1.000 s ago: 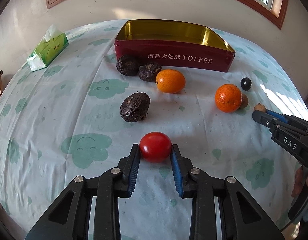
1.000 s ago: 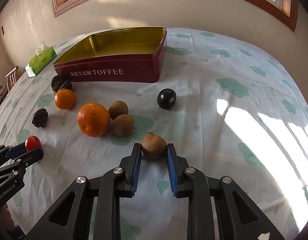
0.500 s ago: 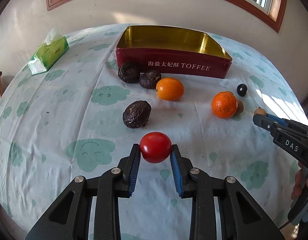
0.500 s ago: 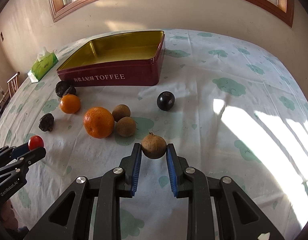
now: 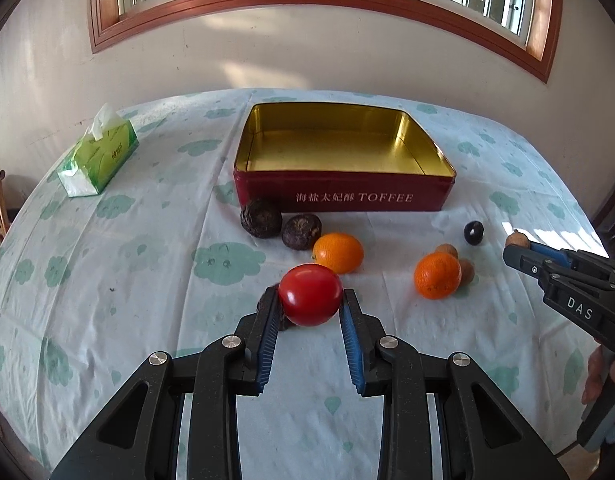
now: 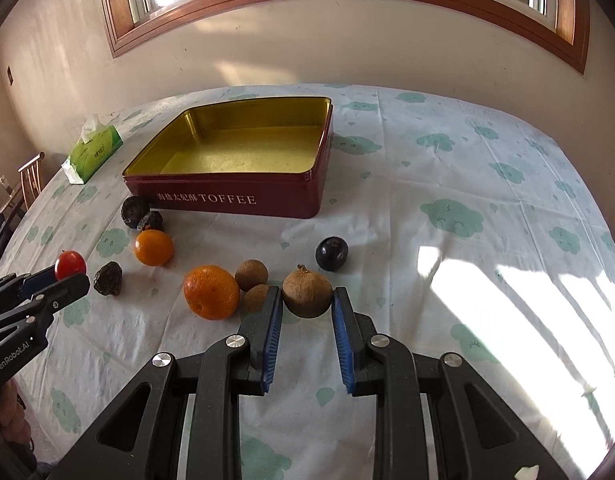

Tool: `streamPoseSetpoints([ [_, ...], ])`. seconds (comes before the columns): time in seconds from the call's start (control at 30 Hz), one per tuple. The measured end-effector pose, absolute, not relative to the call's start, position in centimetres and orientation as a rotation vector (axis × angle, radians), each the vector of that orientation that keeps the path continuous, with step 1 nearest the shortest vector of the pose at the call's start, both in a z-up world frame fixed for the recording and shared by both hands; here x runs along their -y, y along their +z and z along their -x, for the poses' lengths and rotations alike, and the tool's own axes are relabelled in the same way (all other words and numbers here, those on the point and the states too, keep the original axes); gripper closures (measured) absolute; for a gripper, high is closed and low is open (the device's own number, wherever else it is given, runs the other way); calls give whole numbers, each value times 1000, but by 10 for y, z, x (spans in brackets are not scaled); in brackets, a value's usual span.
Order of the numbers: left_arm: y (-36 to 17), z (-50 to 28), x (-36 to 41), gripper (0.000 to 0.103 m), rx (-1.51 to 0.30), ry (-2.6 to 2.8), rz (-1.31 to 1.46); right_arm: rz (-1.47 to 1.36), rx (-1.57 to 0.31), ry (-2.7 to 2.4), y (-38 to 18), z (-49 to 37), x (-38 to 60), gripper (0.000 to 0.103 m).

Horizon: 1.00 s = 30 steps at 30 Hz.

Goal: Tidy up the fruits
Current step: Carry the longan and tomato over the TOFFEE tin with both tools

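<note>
Here the biggest thing is the round table (image 5: 119, 312) with its pale cloud-pattern cloth, and on it, toward the wall, stands the open toffee tin (image 5: 343, 196), red outside and gold inside, with nothing in it. A green tissue pack (image 5: 97, 158) lies well apart on the left.

In front of the tin the fruits are scattered on the cloth. Two dark wrinkled fruits (image 5: 279, 224) are touching each other just beside the tin's front wall, and a small orange (image 5: 338, 252) is next to them. A bigger orange (image 6: 211, 297) lies with two small brown round fruits (image 6: 251, 284) against it, and a dark plum (image 6: 331, 254) is a little further right. One more wrinkled dark fruit (image 6: 108, 278) sits alone near the left side.

The left gripper (image 5: 309, 320) is closed on a red tomato (image 5: 310, 294), with both blue pads pressing its sides, and holds it clear above the cloth. The right gripper (image 6: 307, 316) is closed in the same way on a brown round fruit (image 6: 307, 294), also off the table.

I judge that the step in hand is the carrying: both fruits are picked and the tin waits. The next move probably needs each gripper to travel forward over the front wall of the tin, go low inside, and only then open, so the round fruits do not roll or bounce out.
</note>
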<state>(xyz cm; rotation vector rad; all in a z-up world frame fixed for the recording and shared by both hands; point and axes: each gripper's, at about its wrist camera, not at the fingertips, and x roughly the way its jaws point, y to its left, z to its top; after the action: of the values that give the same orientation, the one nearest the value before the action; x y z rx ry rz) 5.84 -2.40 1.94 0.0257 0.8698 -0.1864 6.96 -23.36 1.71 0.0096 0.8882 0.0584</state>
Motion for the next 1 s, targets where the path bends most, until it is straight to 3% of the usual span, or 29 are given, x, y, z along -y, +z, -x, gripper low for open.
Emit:
streamPoseSetpoints([
  [0.43, 52, -153, 7, 72, -803, -181, -45, 5, -856, 117, 43, -126, 218, 80],
  [1.0, 16, -225, 19, 72, -909, -201, -92, 57, -932, 150, 23, -206, 195, 79],
])
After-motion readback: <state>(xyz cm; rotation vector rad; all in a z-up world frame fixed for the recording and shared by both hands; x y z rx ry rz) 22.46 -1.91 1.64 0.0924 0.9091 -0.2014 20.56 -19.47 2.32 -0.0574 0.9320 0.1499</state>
